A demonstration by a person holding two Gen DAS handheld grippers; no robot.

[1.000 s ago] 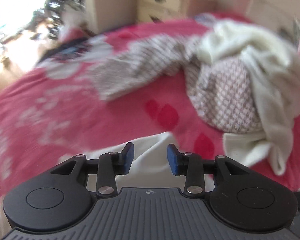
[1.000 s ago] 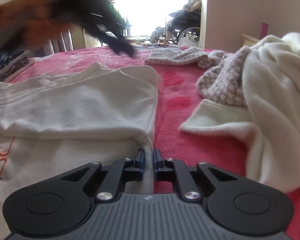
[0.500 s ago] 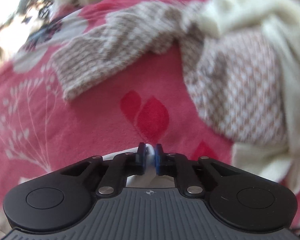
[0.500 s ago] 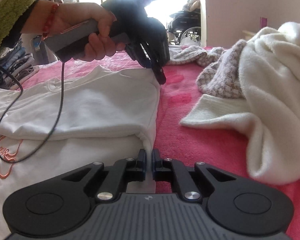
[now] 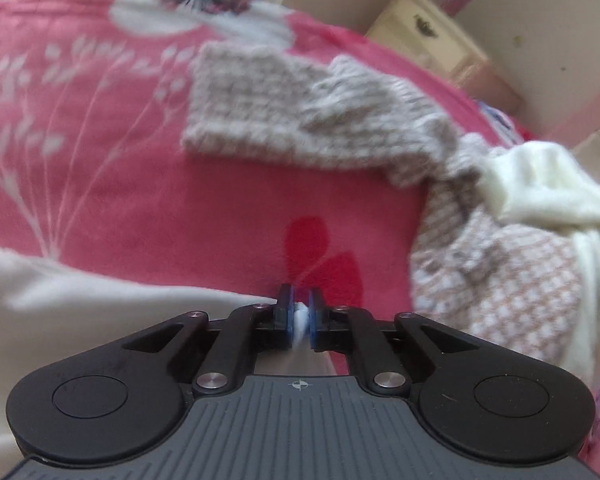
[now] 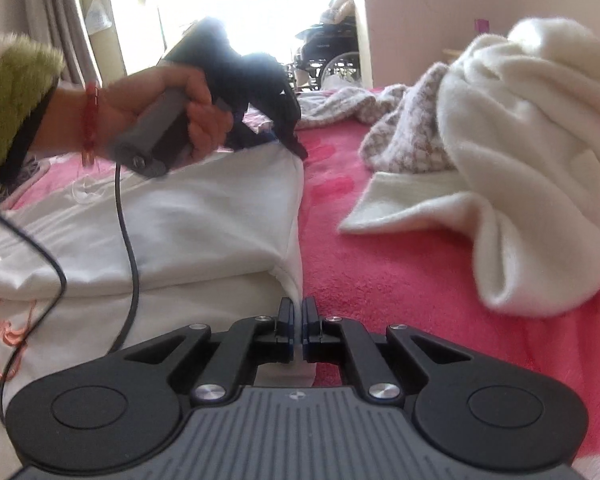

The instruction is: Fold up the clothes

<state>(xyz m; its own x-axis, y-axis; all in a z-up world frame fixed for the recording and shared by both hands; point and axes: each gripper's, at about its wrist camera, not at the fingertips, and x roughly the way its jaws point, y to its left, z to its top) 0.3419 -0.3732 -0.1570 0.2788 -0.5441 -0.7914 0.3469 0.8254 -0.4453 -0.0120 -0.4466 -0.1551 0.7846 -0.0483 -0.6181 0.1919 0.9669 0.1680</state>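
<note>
Since a second ago, left gripper (image 5: 300,317) has closed on the white shirt (image 6: 188,216) edge; right gripper (image 6: 298,326) clamps its nearer edge. Mid-fold on the pink bedspread (image 6: 400,280); next, carry both edges across together.

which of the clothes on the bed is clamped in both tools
The white t-shirt: right tool and left tool grip its edge. The sweaters lie loose.

The white T-shirt of smooth, thin cotton-like cloth (image 6: 188,220) looks matt. The pink bedspread (image 6: 400,280) is short, fuzzy fleece. The cream sweater (image 6: 520,140) is thick and plush; the beige-and-white knitted garment (image 5: 300,120), blurred here, seems coarse and nubbly. The black gripper bodies look like matt plastic with shiny metal pivots.
</note>
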